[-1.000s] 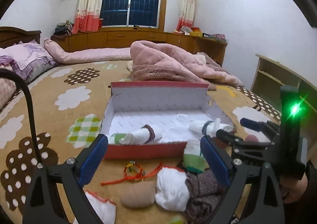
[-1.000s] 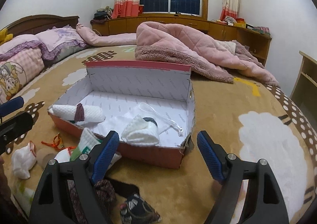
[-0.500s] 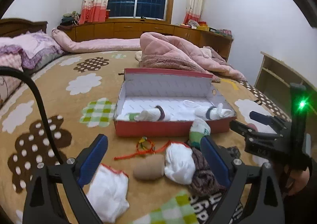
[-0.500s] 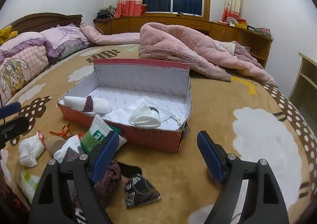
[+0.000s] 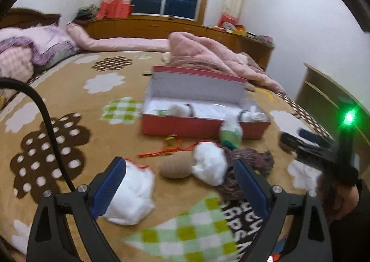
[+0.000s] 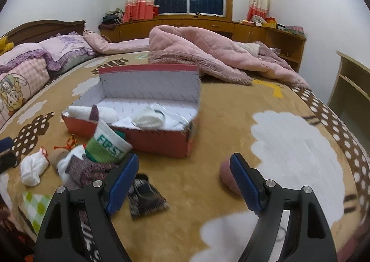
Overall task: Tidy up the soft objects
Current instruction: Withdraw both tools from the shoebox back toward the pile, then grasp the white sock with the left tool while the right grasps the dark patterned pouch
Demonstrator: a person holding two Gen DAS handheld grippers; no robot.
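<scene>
An open red shoebox (image 5: pixel 203 126) (image 6: pixel 159 141) lies on the bed with two rolled white socks (image 5: pixel 182 109) (image 6: pixel 150 118) inside. In front of it lie a green-and-white sock (image 6: pixel 106 144), a mottled brown sock (image 5: pixel 249 157), two white socks (image 5: pixel 131 194) (image 5: pixel 209 162) and a tan rolled sock (image 5: pixel 175 166). My left gripper (image 5: pixel 180 189) hangs open above these loose socks, holding nothing. My right gripper (image 6: pixel 185 183) is open and empty over bare blanket right of the pile. A dark patterned sock (image 6: pixel 145 197) lies by its left finger, a pink roll (image 6: pixel 227 175) behind its right finger.
A red string (image 5: pixel 166 149) lies before the box. A green checkered cloth (image 5: pixel 192 227) lies nearest me. A pink quilt (image 6: pixel 208 53) is heaped behind the box, pillows (image 6: pixel 27 65) at the left. A wooden shelf (image 6: pixel 351 90) stands off the bed's right side. A black cable (image 5: pixel 46 118) arcs at left.
Both grippers have drawn back from the box, so more loose socks show in front. The pink roll has come into view by the right finger. Both stayed open and empty.
</scene>
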